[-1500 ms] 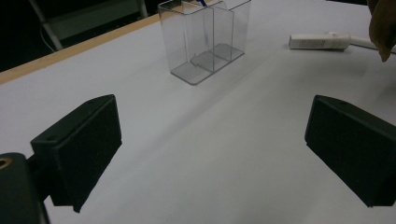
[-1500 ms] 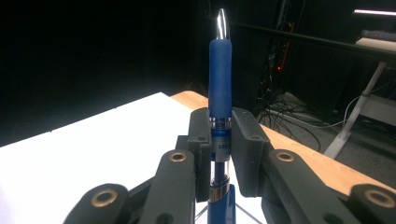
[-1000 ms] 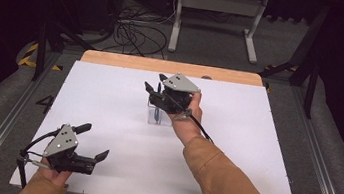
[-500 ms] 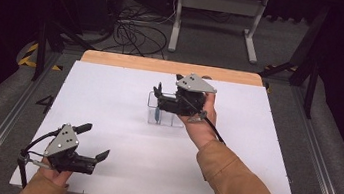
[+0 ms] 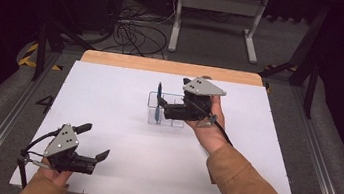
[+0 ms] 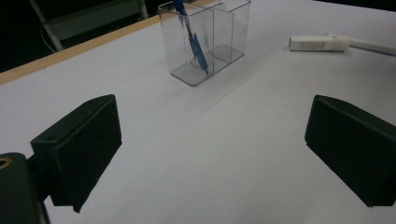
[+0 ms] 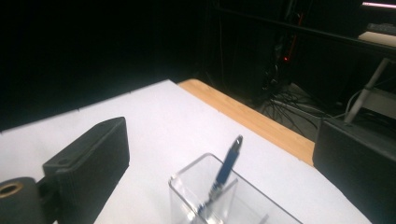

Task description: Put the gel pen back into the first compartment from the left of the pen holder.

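The blue ballpoint pen (image 5: 158,101) is already leaning in the left compartment of the clear plastic two-compartment holder (image 5: 165,110) mid-bench. The right tongs (image 5: 162,107), having just been opening, are standing released beside it, nothing between them. The left tongs (image 5: 94,141) are idling released near the bench's front edge. A white marker (image 6: 318,43) is lying unplaced, probably next.
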Demonstrator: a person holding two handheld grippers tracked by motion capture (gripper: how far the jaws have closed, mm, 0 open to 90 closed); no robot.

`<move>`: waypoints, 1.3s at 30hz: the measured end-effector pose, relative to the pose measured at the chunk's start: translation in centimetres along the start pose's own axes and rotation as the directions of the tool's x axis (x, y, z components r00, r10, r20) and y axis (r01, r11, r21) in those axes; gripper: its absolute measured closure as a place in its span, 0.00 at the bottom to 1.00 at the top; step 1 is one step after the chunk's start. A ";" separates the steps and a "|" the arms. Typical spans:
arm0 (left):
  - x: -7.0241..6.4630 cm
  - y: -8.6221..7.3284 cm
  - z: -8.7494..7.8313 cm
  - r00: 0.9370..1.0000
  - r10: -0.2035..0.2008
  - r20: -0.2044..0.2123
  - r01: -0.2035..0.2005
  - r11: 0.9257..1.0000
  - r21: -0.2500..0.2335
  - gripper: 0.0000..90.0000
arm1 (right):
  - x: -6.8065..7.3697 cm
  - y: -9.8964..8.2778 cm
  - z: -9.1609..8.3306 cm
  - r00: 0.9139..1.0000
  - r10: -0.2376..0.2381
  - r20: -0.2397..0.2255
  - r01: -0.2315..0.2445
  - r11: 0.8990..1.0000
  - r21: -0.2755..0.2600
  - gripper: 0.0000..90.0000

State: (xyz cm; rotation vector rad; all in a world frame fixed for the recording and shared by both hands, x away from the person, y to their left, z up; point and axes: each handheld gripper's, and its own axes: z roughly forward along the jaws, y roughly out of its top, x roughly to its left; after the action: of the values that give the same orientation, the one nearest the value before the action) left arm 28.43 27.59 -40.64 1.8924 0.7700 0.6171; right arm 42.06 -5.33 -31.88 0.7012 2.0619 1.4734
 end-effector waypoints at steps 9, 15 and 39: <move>0.2 0.2 0.2 1.000 -0.004 0.007 0.004 1.000 -0.005 0.05 | -0.4 -0.3 -2.0 0.999 0.036 -0.002 -0.036 0.993 0.116 0.00; 0.4 0.3 0.4 1.000 -0.005 0.015 0.005 1.000 -0.008 0.05 | -0.7 -0.7 -3.0 0.994 0.101 0.032 -0.105 0.981 0.165 0.00; 0.4 0.5 0.8 1.000 -0.003 0.024 0.003 1.000 -0.011 0.05 | -2.6 -2.5 -8.2 0.996 0.085 0.039 -0.090 0.985 0.151 0.03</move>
State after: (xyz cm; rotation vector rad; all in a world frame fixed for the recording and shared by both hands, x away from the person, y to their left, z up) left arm 29.33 27.27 -40.48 1.8848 0.7526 0.5948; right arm 38.27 -13.48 -31.70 0.8798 2.1598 1.3510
